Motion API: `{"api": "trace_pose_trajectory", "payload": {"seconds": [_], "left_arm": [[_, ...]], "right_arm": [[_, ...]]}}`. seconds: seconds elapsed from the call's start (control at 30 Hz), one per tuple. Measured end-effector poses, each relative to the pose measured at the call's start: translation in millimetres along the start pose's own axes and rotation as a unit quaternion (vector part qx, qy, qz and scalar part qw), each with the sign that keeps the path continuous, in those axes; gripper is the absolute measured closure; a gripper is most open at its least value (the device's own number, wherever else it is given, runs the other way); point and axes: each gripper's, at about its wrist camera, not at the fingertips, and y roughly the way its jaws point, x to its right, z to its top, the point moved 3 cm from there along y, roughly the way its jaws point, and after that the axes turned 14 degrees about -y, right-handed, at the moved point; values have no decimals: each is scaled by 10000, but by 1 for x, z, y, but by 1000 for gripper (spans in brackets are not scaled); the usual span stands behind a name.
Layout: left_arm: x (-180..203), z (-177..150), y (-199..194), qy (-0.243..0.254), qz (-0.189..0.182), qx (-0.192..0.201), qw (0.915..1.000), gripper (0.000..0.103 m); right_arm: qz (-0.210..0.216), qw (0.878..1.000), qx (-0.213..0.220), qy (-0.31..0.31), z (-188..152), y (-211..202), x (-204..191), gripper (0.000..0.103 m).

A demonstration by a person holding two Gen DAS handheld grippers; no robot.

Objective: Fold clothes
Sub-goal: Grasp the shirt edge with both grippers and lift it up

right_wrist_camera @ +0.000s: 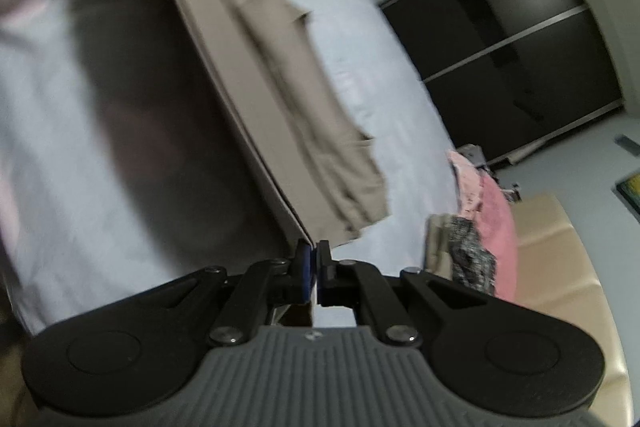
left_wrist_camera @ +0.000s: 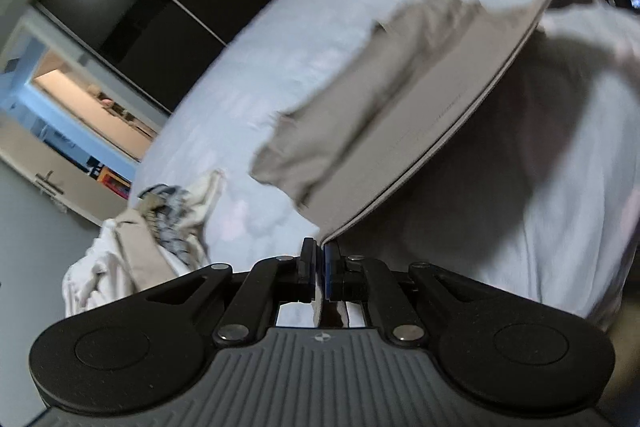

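A beige garment [left_wrist_camera: 404, 99] hangs stretched over a bed with a pale blue sheet [left_wrist_camera: 256, 83]. My left gripper [left_wrist_camera: 320, 259] is shut on one corner of its taut hem. The hem runs up and to the right from there. In the right wrist view the same beige garment [right_wrist_camera: 280, 67] slants up and to the left. My right gripper [right_wrist_camera: 314, 259] is shut on its other corner. The garment's far part, with loose folds, rests on the sheet [right_wrist_camera: 384, 99]. A dark shadow lies on the sheet under the raised cloth. Both views are blurred.
A pile of mixed clothes [left_wrist_camera: 160, 227] sits at one edge of the bed. A pink garment [right_wrist_camera: 496, 219] and a grey patterned cloth [right_wrist_camera: 468, 251] lie at the other end, by a beige padded surface [right_wrist_camera: 560, 267]. A dark sliding wardrobe [right_wrist_camera: 500, 47] stands beyond the bed.
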Motion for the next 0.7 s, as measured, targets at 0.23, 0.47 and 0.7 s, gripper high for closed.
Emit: {"api": "trace_pose_trajectory", "payload": {"seconds": [0.23,0.47,0.7], "left_arm": [[-11,10,-51,-59,-179,132,9997,101],[-2,-12,-81,90,-571,-287,9979,101],[-5,-13,-89,-46,-550,-292,9981,101]], "right_arm": [[-193,9991,243,299,-8,-48,33,101],[308,9989,336,115,-21,-95,30,101],[503,9976,422,201,-20,-114,38,101]]}}
